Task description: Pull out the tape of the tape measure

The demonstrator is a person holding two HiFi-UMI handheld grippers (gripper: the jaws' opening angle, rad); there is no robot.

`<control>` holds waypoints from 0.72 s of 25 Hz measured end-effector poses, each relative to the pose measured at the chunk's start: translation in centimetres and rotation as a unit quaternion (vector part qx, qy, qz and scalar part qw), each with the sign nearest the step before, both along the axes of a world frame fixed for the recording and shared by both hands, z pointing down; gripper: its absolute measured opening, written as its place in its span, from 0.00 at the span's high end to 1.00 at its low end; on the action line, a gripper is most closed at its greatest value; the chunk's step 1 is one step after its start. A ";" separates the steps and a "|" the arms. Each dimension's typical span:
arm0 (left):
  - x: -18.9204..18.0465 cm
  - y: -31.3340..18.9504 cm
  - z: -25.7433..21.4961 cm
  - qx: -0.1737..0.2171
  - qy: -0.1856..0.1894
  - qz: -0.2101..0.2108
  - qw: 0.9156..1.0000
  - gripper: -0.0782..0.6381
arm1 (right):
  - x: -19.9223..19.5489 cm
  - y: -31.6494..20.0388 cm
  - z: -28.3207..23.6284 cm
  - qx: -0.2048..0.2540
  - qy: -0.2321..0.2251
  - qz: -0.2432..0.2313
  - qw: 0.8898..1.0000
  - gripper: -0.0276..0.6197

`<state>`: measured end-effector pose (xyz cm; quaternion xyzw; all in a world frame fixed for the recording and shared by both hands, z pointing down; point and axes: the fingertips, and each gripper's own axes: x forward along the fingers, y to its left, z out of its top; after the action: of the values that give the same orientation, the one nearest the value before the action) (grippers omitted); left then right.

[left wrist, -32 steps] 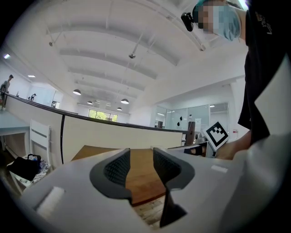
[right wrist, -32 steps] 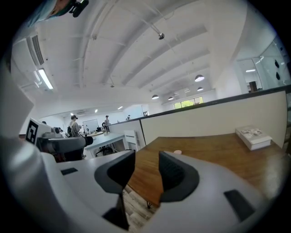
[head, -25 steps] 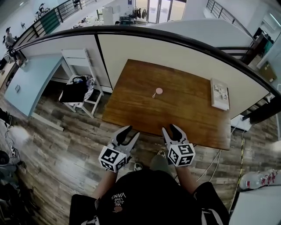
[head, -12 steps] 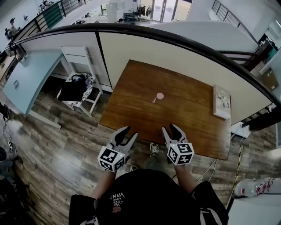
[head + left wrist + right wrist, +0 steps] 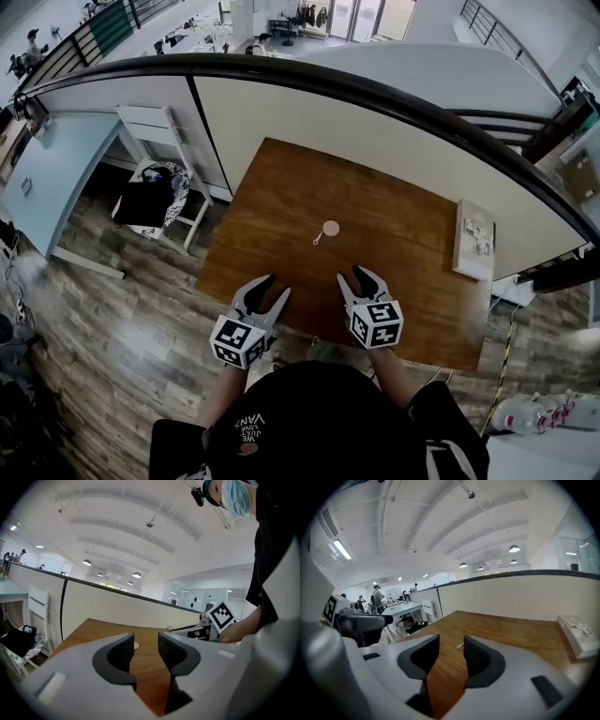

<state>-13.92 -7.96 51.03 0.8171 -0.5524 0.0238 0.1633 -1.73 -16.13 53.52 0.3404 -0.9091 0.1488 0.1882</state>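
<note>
A small round pink tape measure (image 5: 330, 228) lies in the middle of the brown wooden table (image 5: 403, 234), with its short tape end (image 5: 318, 240) pointing toward me. My left gripper (image 5: 265, 290) hovers over the table's near edge, open and empty. My right gripper (image 5: 357, 279) sits beside it, also open with nothing between its jaws. The left gripper view shows the pink tape measure (image 5: 136, 645) just past the jaws. Between the jaws in the right gripper view only the tape end (image 5: 460, 646) shows, far off.
A white book (image 5: 473, 238) lies at the table's right edge. A curved partition wall (image 5: 375, 131) runs behind the table. A white chair with a black bag (image 5: 145, 202) stands on the floor to the left.
I have stepped closer to the table. Both grippers now reach over its near edge, closer to the tape measure. The jaws have not changed.
</note>
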 end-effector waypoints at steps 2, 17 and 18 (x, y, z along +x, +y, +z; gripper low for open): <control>0.2 -1.6 0.7 -0.005 0.000 -0.002 1.000 0.69 | -0.1 -1.8 0.7 -0.004 0.006 -0.007 1.000 0.76; 0.8 -8.3 8.0 -0.087 -0.020 -0.008 0.996 0.69 | -2.6 -10.6 8.9 -0.014 0.104 -0.112 0.988 0.72; 0.8 -8.5 8.4 -0.092 -0.021 -0.010 0.996 0.69 | -2.9 -11.0 9.6 -0.015 0.110 -0.119 0.987 0.71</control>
<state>-13.16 -16.48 59.47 0.7926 -0.5589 0.0896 0.2265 -4.59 -27.14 63.15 0.2414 -0.9146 0.1013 0.3083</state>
